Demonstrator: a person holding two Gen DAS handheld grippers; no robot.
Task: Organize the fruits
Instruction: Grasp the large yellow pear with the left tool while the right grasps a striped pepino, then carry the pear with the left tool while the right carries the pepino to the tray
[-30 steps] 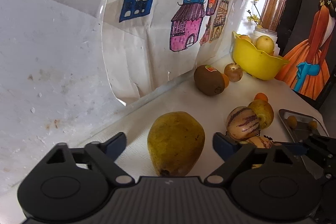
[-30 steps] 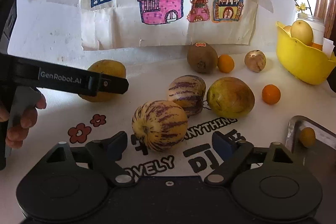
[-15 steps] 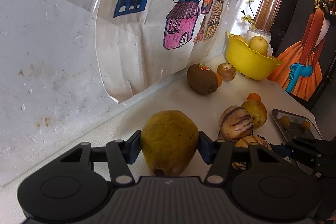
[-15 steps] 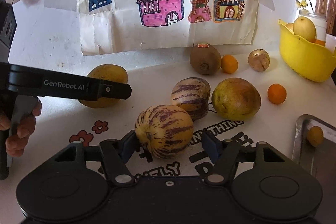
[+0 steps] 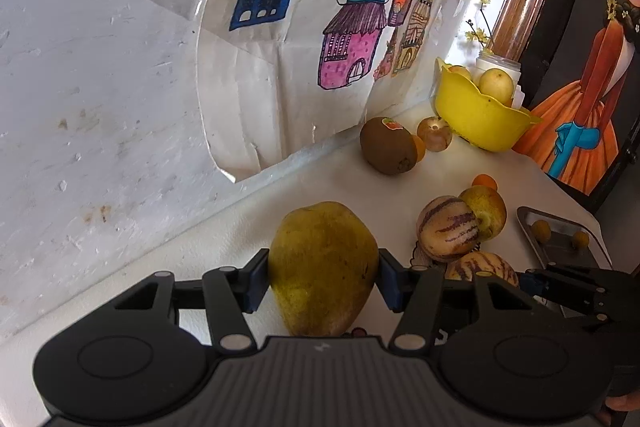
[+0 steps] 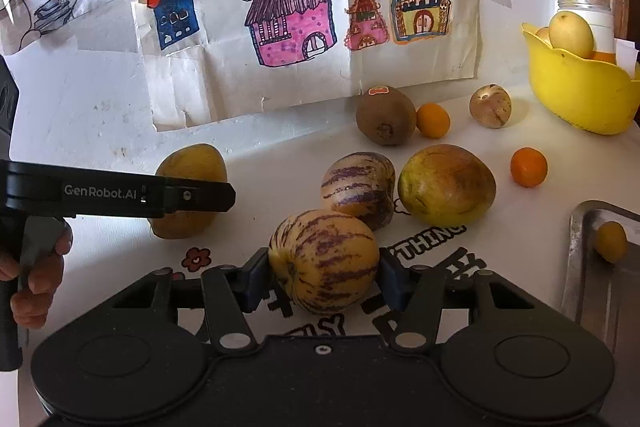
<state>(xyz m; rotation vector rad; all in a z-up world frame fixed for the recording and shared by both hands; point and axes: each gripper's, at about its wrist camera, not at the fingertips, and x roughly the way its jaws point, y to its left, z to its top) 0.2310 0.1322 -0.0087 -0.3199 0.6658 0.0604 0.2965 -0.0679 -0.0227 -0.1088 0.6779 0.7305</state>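
Note:
My left gripper (image 5: pixel 323 281) is shut on a yellow-green mango (image 5: pixel 323 267) near the wall; the same mango (image 6: pixel 188 163) shows behind that gripper in the right wrist view. My right gripper (image 6: pixel 324 281) is shut on a purple-striped melon (image 6: pixel 324 267), also seen in the left wrist view (image 5: pixel 480 267). A second striped melon (image 6: pixel 358 189), a green-brown mango (image 6: pixel 446 185), a kiwi (image 6: pixel 384 115), two small oranges (image 6: pixel 528 167) and a small pale fruit (image 6: pixel 490 105) lie on the white table.
A yellow bowl (image 6: pixel 576 91) with pale fruit stands at the far right by a jar. A metal tray (image 6: pixel 600 267) with a small yellow fruit (image 6: pixel 610 241) sits at the right edge. Drawings hang on the wall close behind.
Both grippers closed from open: the left onto the yellow-green mango, the right onto the near striped melon. Both views have shifted slightly.

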